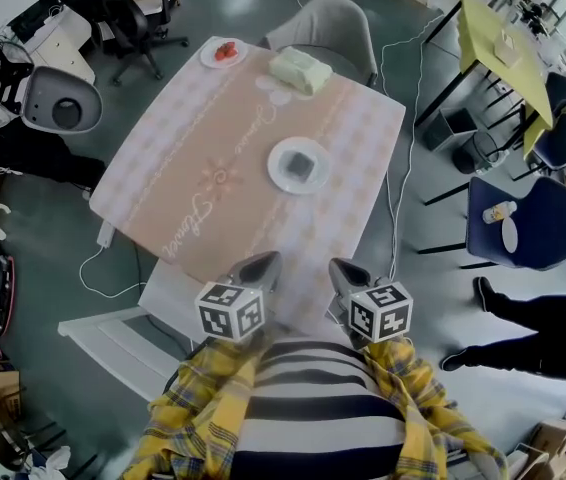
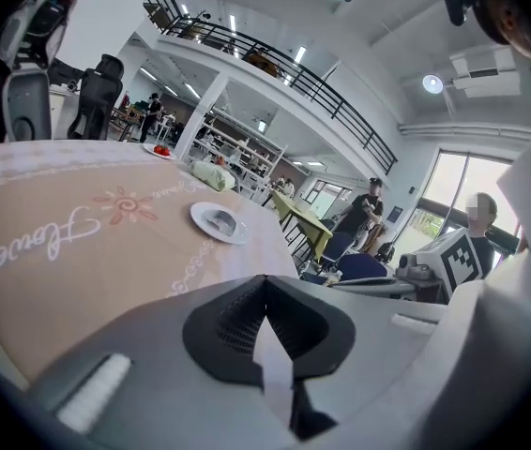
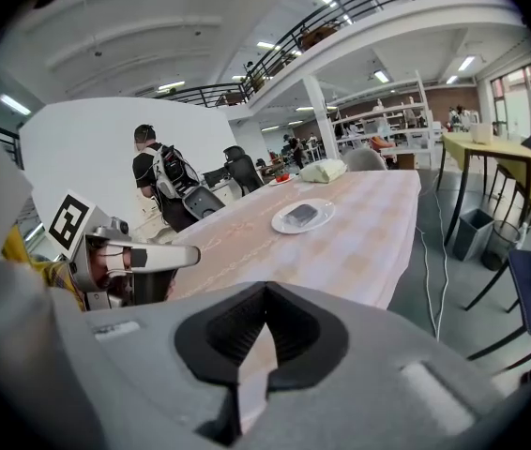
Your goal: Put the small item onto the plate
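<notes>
left gripper (image 1: 259,265) sits at the 6 o'clock edge of the table (image 1: 183,138), close to the person's striped shirt (image 1: 313,398), with its jaws pressed together and nothing between them. right gripper (image 1: 346,272) is just beside it toward 3 o'clock, its jaws likewise pressed together and empty. in the right gripper view the left gripper shows at 9 o'clock, over the table's near edge.

the small dark item (image 1: 301,163) lies on the white plate (image 1: 275,171), mid-table, at 12 o'clock from both grippers and well apart from them. at the far edge, toward 11 o'clock, is a smaller plate with red pieces (image 1: 224,53). at 12 o'clock a pale green bundle (image 1: 300,70) lies in front of a grey chair (image 1: 328,18).
</notes>
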`<control>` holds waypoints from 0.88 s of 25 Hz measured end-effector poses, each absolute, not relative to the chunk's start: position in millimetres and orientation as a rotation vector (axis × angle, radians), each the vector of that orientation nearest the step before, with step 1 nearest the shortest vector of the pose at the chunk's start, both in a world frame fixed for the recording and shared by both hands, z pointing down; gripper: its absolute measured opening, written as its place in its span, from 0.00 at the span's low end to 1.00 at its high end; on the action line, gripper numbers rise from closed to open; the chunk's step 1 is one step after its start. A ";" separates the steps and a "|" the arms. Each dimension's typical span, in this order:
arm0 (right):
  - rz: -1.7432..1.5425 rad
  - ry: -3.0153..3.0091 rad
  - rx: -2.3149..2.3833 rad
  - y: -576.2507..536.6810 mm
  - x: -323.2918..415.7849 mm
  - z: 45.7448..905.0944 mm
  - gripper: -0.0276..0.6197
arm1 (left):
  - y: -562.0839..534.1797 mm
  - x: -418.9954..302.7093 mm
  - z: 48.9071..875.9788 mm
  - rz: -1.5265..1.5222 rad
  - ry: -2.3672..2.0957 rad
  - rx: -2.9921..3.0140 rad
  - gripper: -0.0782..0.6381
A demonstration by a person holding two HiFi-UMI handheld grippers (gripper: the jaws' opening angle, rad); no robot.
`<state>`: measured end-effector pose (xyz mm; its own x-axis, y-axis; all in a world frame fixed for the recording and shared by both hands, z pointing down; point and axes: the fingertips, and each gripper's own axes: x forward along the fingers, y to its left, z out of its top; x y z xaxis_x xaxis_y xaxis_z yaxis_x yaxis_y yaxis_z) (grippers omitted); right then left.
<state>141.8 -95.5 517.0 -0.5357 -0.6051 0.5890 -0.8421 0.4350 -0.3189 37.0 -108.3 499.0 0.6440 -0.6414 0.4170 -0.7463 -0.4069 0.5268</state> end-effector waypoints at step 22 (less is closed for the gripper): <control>0.815 -2.331 1.277 -118.7 136.6 506.0 0.04 | -117.3 25.0 500.2 0.166 -1.092 2.140 0.11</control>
